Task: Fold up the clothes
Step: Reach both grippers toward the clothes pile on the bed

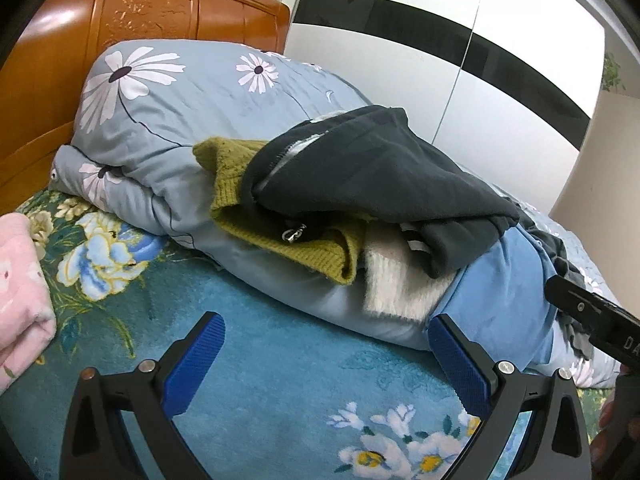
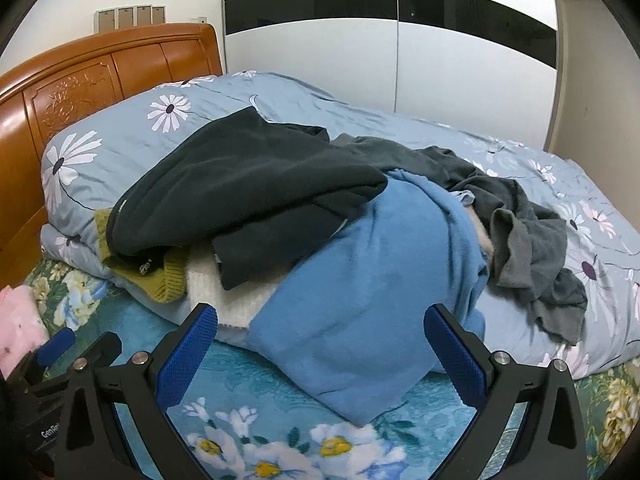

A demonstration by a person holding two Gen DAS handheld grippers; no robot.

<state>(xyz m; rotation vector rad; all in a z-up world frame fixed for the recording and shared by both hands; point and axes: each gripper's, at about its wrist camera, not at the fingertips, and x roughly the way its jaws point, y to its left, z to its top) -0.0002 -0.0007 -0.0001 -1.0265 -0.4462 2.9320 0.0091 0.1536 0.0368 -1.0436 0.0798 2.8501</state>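
A heap of clothes lies on a rolled daisy-print quilt (image 1: pixel 168 120) on the bed. On top is a dark fleece jacket (image 1: pixel 372 168) (image 2: pixel 240 192), over an olive knit sweater (image 1: pixel 280 220) (image 2: pixel 168 276) and a white fluffy garment (image 1: pixel 400 280) (image 2: pixel 232 296). A blue garment (image 2: pixel 360 300) (image 1: pixel 504 280) hangs down the quilt's front, and a grey one (image 2: pixel 532 248) lies to its right. My left gripper (image 1: pixel 326 334) is open above the teal floral bedspread (image 1: pixel 280 380), short of the pile. My right gripper (image 2: pixel 320 322) is open, its jaws framing the blue garment's lower part without touching it.
A carved wooden headboard (image 1: pixel 120 20) (image 2: pixel 80 80) stands at the left. A white wardrobe with a black band (image 2: pixel 380 40) stands behind the bed. A pink folded cloth (image 1: pixel 20 300) (image 2: pixel 16 324) lies at the left edge. The left gripper's blue finger (image 2: pixel 56 344) shows at lower left in the right wrist view.
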